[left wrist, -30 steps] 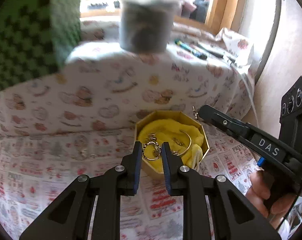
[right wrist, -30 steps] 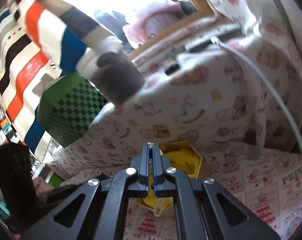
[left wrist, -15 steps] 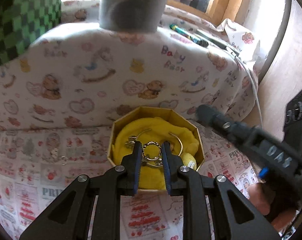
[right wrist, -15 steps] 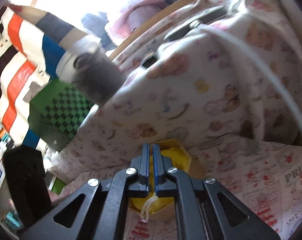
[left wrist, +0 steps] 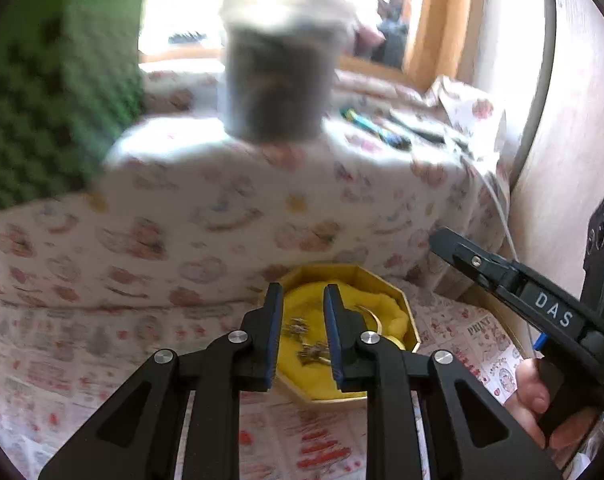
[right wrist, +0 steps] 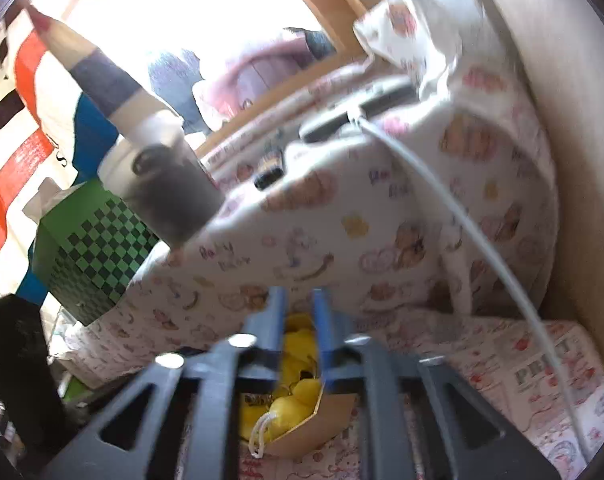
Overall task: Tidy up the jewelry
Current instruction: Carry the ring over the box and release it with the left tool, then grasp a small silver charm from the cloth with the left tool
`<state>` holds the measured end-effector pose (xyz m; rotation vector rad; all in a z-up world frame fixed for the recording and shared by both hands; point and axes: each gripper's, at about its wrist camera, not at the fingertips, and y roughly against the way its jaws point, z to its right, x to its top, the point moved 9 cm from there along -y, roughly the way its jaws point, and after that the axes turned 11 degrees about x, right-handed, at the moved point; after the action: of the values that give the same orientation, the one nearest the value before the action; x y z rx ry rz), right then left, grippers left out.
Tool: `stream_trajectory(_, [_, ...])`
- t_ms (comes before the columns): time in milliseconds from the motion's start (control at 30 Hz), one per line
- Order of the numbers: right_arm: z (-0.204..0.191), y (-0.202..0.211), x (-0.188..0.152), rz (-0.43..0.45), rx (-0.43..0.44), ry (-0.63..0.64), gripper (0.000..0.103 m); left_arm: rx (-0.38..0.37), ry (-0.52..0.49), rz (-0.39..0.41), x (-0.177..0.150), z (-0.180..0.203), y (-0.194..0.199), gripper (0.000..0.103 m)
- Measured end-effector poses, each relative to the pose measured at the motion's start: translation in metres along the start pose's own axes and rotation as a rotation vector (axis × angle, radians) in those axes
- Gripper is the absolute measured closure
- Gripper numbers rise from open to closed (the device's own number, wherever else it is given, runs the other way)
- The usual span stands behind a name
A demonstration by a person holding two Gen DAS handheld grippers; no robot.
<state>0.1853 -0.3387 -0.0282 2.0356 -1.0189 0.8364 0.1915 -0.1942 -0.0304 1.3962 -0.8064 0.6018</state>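
A yellow octagonal box (left wrist: pixel 406 309) lined with yellow cloth (left wrist: pixel 385 307) sits on the printed cover. Small silver pieces (left wrist: pixel 302 329) and a thin bangle (left wrist: pixel 373 315) lie on the cloth. My left gripper (left wrist: pixel 300 297) hovers over the box's near side; its jaws are opening and nothing is between the pads. My right gripper (left wrist: pixel 437 240) reaches in from the right, above the box's far corner. In the right wrist view, the right gripper (right wrist: pixel 298 297) has its jaws opening with nothing between them; the box (right wrist: pixel 333 408) and cloth (right wrist: pixel 298 396) lie beneath.
Behind the box rises a cloth-covered ledge (left wrist: pixel 222 208) bearing a grey jar with a white lid (left wrist: pixel 278 80) and pens (left wrist: pixel 375 125). A green chequered box (left wrist: pixel 42 120) stands at the left. A white cable (right wrist: pixel 461 216) hangs down near the wall on the right.
The ring that sat between my left pads is gone from them, and the left gripper has drawn back from the box. My right jaws have gone from shut to apart.
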Motion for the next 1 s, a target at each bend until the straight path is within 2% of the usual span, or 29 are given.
stream_trajectory(100, [-0.013, 0.005, 0.002, 0.007, 0.024, 0.029, 0.078, 0.019, 0.004, 0.066, 0.011, -0.019, 0.025, 0.074])
stream_trajectory(133, [-0.019, 0.007, 0.001, 0.01, 0.028, 0.043, 0.073, 0.04, -0.003, 0.096, 0.014, -0.026, 0.034, 0.07])
stream_trajectory(200, [-0.026, 0.008, 0.001, 0.019, 0.013, 0.075, 0.065, 0.086, -0.021, 0.142, 0.018, -0.039, 0.05, 0.052])
stream_trajectory(267, [-0.033, 0.01, -0.001, 0.026, -0.01, 0.118, 0.056, 0.13, -0.032, 0.151, 0.017, -0.054, 0.058, 0.05])
stream_trajectory(433, [-0.046, 0.008, -0.006, 0.028, -0.041, 0.183, 0.046, 0.161, -0.006, 0.159, 0.013, -0.081, 0.069, 0.038])
stream_trajectory(500, [-0.048, 0.007, -0.008, 0.031, -0.056, 0.195, 0.041, 0.177, -0.003, 0.176, 0.012, -0.09, 0.072, 0.024])
stream_trajectory(533, [-0.048, 0.007, -0.01, 0.035, -0.071, 0.209, 0.036, 0.184, 0.003, 0.181, 0.01, -0.095, 0.072, 0.021])
stream_trajectory(600, [-0.049, 0.006, -0.012, 0.048, -0.107, 0.239, 0.028, 0.198, 0.017, 0.175, 0.007, -0.101, 0.066, 0.019])
stream_trajectory(633, [-0.05, 0.006, -0.013, 0.055, -0.127, 0.262, 0.019, 0.199, 0.02, 0.163, 0.004, -0.104, 0.061, 0.019])
stream_trajectory(667, [-0.05, 0.005, -0.014, 0.057, -0.142, 0.284, 0.015, 0.198, 0.023, 0.151, 0.001, -0.105, 0.054, 0.019])
stream_trajectory(800, [-0.054, -0.001, -0.019, 0.046, -0.174, 0.336, 0.012, 0.207, 0.041, 0.112, -0.011, -0.115, 0.03, 0.019])
stream_trajectory(933, [-0.052, -0.003, -0.023, 0.057, -0.206, 0.37, 0.004, 0.23, 0.025, 0.043, -0.018, -0.12, 0.001, 0.019])
stream_trajectory(1000, [-0.051, -0.004, -0.023, 0.064, -0.22, 0.38, 0.0, 0.214, 0.017, -0.006, -0.023, -0.12, -0.011, 0.021])
